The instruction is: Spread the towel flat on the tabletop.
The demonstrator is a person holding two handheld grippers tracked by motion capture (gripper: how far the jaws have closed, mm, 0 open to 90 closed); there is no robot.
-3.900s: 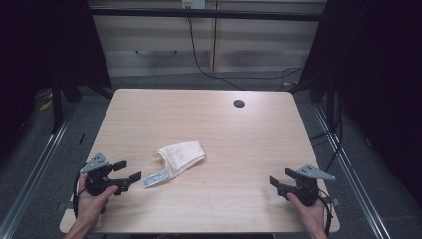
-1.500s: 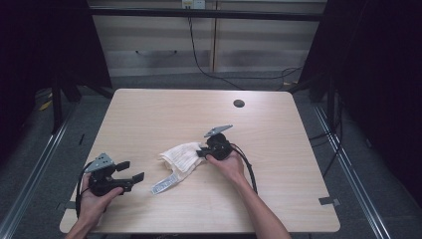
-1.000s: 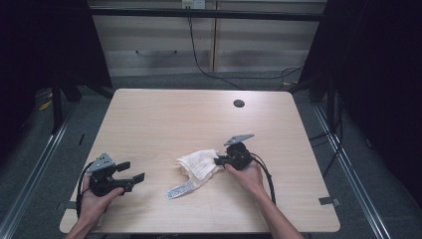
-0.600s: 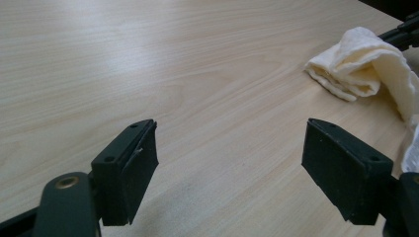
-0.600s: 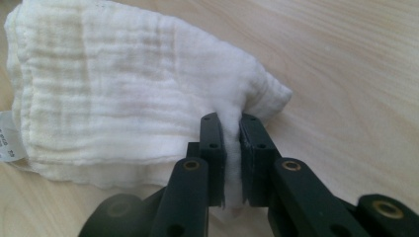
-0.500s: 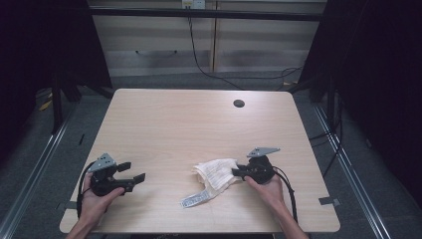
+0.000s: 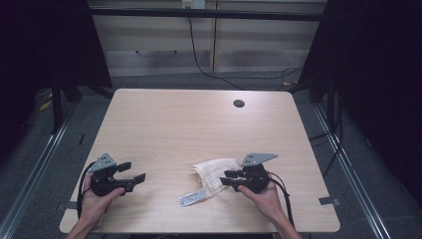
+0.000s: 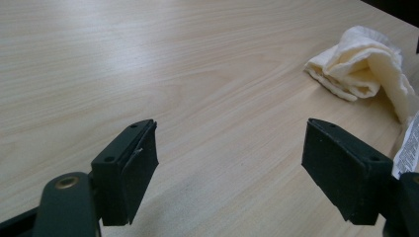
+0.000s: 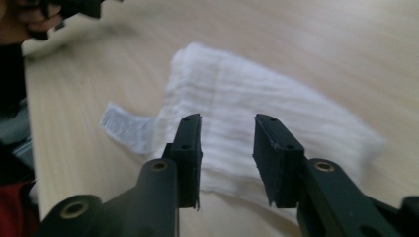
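Nearest the person, both hands rest at the front edge of the surface (image 7: 164, 119), each holding a tool. The left tool (image 7: 133, 178) sits at the near left corner with its jaws spread wide and nothing between them; in the left gripper view bare wood shows between the two pads, so it looks parked, waiting out of the way.

The right tool (image 7: 228, 178) lies at the near right, pointing toward the folded white cloth (image 7: 215, 174). Its jaws have just been opening and now stand partly apart. In the right gripper view the cloth (image 9: 257, 98) lies flat on the wood beyond the pads, with neither pad pressing on it, so I judge the cloth has been let go here and the tool is backing off a little.

The cloth sits in the near middle of the surface, just beside the right tool's tips and well apart from the left one. Its printed label (image 7: 191, 199) trails out toward the front edge, lying flat. The bundle is loosely folded, thicker at the far end, which probably makes its near edge the easier place to pinch.

Farther off, a small round dark hole (image 7: 239, 103) marks the back right of the surface.
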